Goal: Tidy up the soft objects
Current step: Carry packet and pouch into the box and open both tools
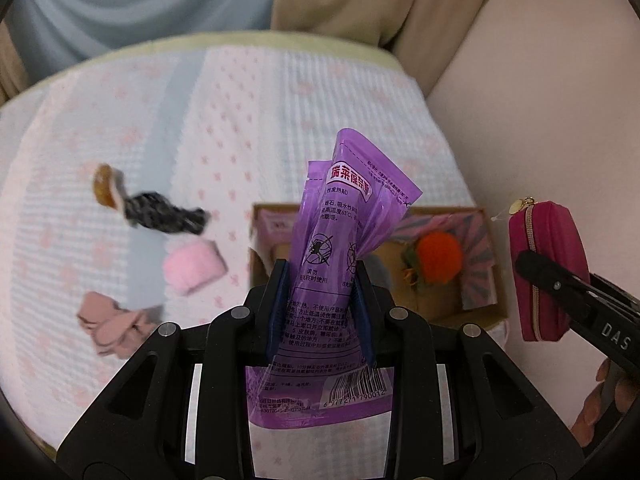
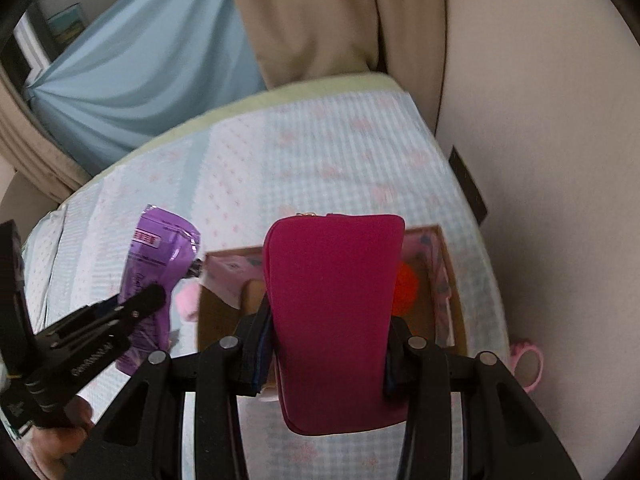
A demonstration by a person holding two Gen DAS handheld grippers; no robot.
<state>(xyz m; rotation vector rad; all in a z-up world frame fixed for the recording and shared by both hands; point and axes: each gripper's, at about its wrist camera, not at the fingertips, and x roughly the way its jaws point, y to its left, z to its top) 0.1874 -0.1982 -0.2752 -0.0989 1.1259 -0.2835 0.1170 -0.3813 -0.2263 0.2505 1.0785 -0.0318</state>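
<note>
My left gripper (image 1: 322, 276) is shut on a purple plastic packet (image 1: 340, 240) and holds it upright above the bed, in front of an open cardboard box (image 1: 486, 304). My right gripper (image 2: 328, 324) is shut on a magenta zip pouch (image 2: 334, 312) and holds it over the same box (image 2: 452, 272). The box holds an orange pompom (image 1: 438, 252) on striped cloth. The pouch also shows in the left wrist view (image 1: 548, 268), and the packet in the right wrist view (image 2: 154, 256).
On the bed's patterned sheet (image 1: 260, 120) lie a pink fluffy roll (image 1: 194, 266), a dark knitted piece with a brown end (image 1: 160, 212) and a dusty pink cloth (image 1: 114, 322). A wall (image 1: 540, 100) is close on the right. A pink ring item (image 2: 528, 362) lies by the box.
</note>
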